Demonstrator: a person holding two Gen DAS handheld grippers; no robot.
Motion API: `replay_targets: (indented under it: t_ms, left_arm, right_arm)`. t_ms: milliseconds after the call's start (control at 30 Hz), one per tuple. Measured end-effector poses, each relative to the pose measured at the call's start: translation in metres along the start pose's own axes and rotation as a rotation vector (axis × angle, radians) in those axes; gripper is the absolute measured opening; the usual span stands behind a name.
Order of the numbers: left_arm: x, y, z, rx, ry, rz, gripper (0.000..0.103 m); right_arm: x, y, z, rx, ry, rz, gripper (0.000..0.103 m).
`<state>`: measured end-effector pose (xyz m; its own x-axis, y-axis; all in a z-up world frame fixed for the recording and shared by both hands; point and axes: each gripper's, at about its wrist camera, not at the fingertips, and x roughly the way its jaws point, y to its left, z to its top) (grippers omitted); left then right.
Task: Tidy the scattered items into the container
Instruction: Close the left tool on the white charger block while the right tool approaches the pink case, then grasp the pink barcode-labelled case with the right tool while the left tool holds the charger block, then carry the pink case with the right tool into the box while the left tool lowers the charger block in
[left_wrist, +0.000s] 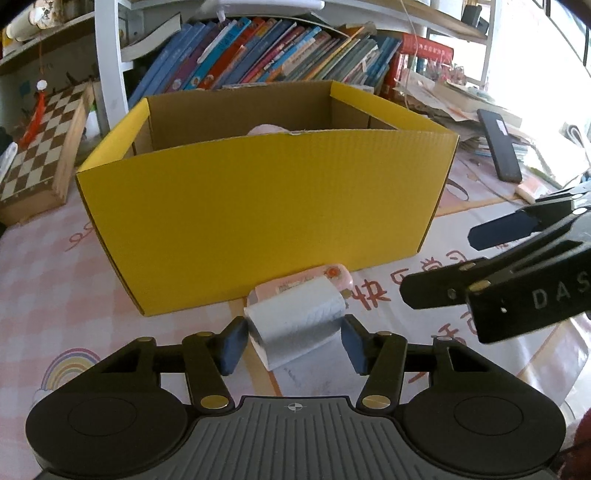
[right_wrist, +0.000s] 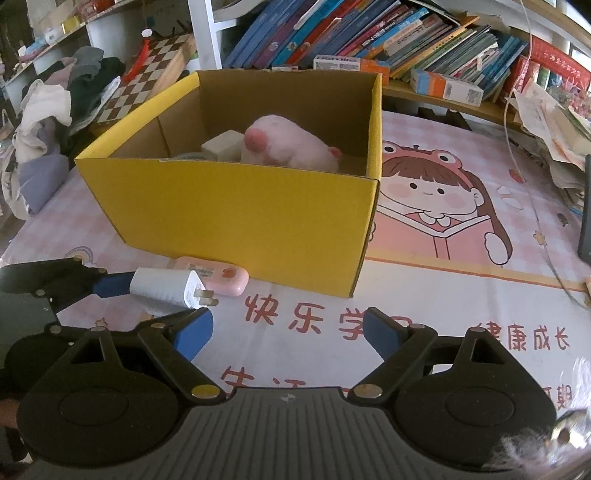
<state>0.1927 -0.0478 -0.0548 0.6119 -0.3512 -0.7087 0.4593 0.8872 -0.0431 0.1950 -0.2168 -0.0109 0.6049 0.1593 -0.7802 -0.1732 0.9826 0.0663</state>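
- One tabletop under a pink printed mat, crowded along its far edge; work only in the free strip toward the near edge.
- Yellow box, the container, open-topped, standing mid-tabletop with its tall near wall facing the tongs. Lift well above that rim before crossing, rather than dragging over the cardboard.
- Pink plush toy already inside, filling the middle and right of the box, with a white block beside it. Aim for the bare floor at the left end, judged the safest drop spot.
- Right tongs released, nothing between the pads, hovering over the mat near the near edge. Hold aside so the two tools do not clash.
- Left tongs clenched on the white charger, pads meeting its two ends, just in front of the box's near wall.
- Smooth plastic, probably slippery: squeeze firmly and carry level, without tilting.
- Pink case flat on the mat, touching or just behind the charger, against the box wall. Raise straight up to avoid nudging it; likely next to collect.
- Metal prongs jutting toward the right tongs; mind them at the rim.
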Motion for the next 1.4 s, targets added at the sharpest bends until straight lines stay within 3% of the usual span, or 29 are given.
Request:
replay_targets:
  t_ms: [167, 367, 833, 933, 1067, 1400]
  left_arm:
    - [-0.013, 0.013, -0.008, -0.042, 0.020, 0.002, 0.054]
    - [-0.035, 0.032, -0.017, -0.104, 0.024, 0.057, 0.054]
    - [-0.069, 0.064, -0.030, -0.148, 0.026, 0.183, 0.054]
    - [-0.071, 0.067, -0.031, -0.146, 0.028, 0.192, 0.054]
    - [-0.072, 0.068, -0.031, -0.145, 0.025, 0.193, 0.054]
    - [-0.078, 0.061, -0.032, -0.115, -0.007, 0.146, 0.054]
  right_arm:
    - [0.007, 0.006, 0.004, 0.001, 0.015, 0.023, 0.088]
    - [0.029, 0.025, 0.013, -0.018, 0.069, 0.060, 0.089]
    - [0.076, 0.067, 0.029, -0.058, 0.114, 0.017, 0.085]
    - [0.077, 0.069, 0.029, -0.053, 0.113, -0.002, 0.085]
    - [0.074, 0.071, 0.026, -0.064, 0.094, -0.019, 0.067]
    - [0.054, 0.066, 0.016, -0.065, 0.079, -0.006, 0.067]
